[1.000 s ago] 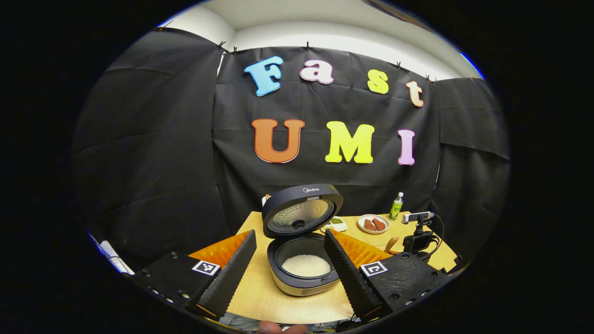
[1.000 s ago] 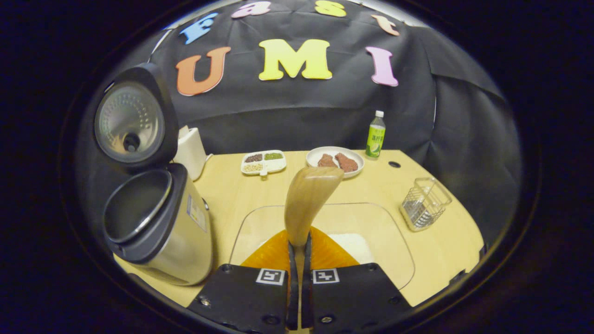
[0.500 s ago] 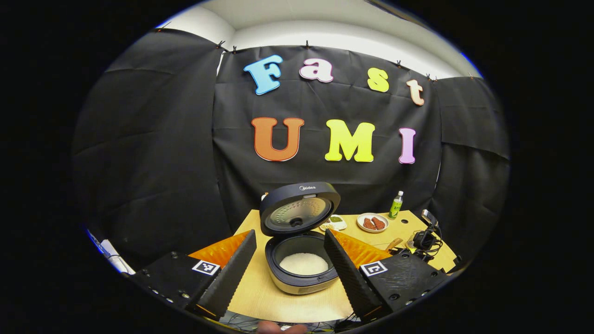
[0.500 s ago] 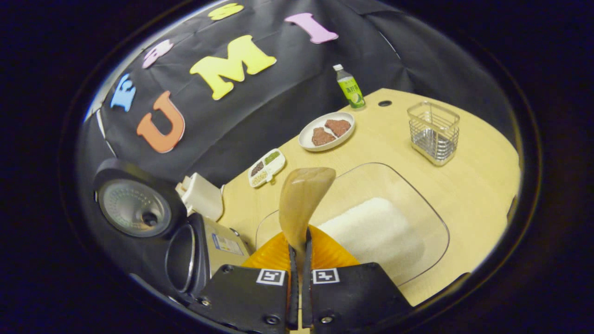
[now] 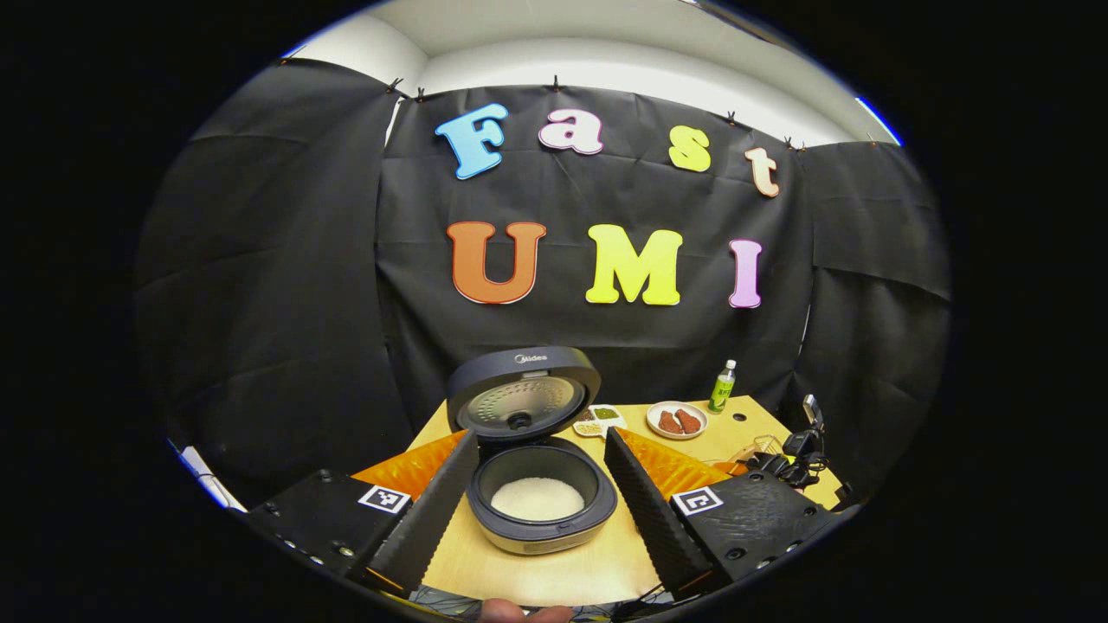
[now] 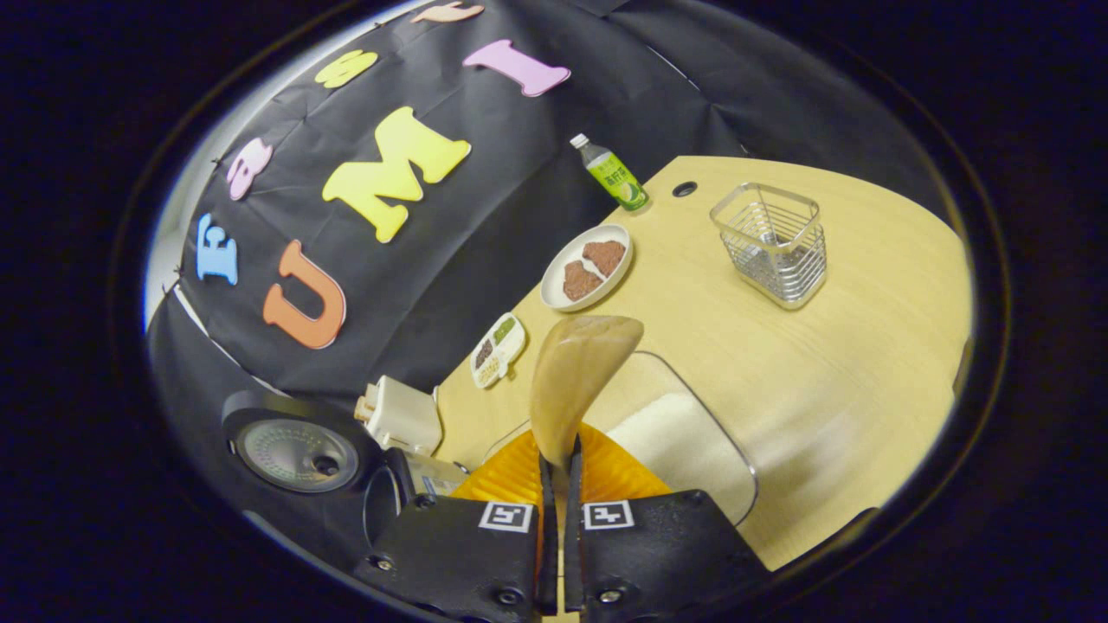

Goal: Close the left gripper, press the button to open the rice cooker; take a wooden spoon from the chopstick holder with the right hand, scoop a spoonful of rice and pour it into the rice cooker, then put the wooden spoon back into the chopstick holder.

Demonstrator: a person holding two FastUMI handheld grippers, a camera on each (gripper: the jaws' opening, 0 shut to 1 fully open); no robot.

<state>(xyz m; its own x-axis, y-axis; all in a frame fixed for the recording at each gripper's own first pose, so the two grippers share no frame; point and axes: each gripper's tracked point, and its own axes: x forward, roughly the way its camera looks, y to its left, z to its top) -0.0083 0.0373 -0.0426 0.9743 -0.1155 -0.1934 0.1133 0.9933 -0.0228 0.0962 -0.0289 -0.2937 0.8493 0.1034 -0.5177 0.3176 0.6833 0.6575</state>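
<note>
Obscured items: in the right gripper view the rice cooker is cut off at the lower left, partly behind the tool body; its raised lid shows, and its pot opening is seen edge-on, so the contents cannot be judged from there. The wooden spoon has its handle hidden between the tool's fingers; its bowl faces away, so any load on it cannot be made out. The clear tray with its heap of rice is partly covered by the spoon and tool. In the left gripper view the far gripper at the worktop's right edge is small and tangled with cables; its details are unclear.

Position: in the left gripper view the rice cooker stands open on the worktop, lid up, white rice in the pot, directly between and beyond the left tool's fingers. The chopstick holder, a wire basket, stands well apart from the spoon, to the upper right on the worktop.

Tools: the left tool has its fingers spread wide, touching nothing. The right tool has its fingers pressed together on the spoon's handle, the spoon rising above the tray.

Other items: a plate, a bottle and a divided dish stand near the wall.
</note>
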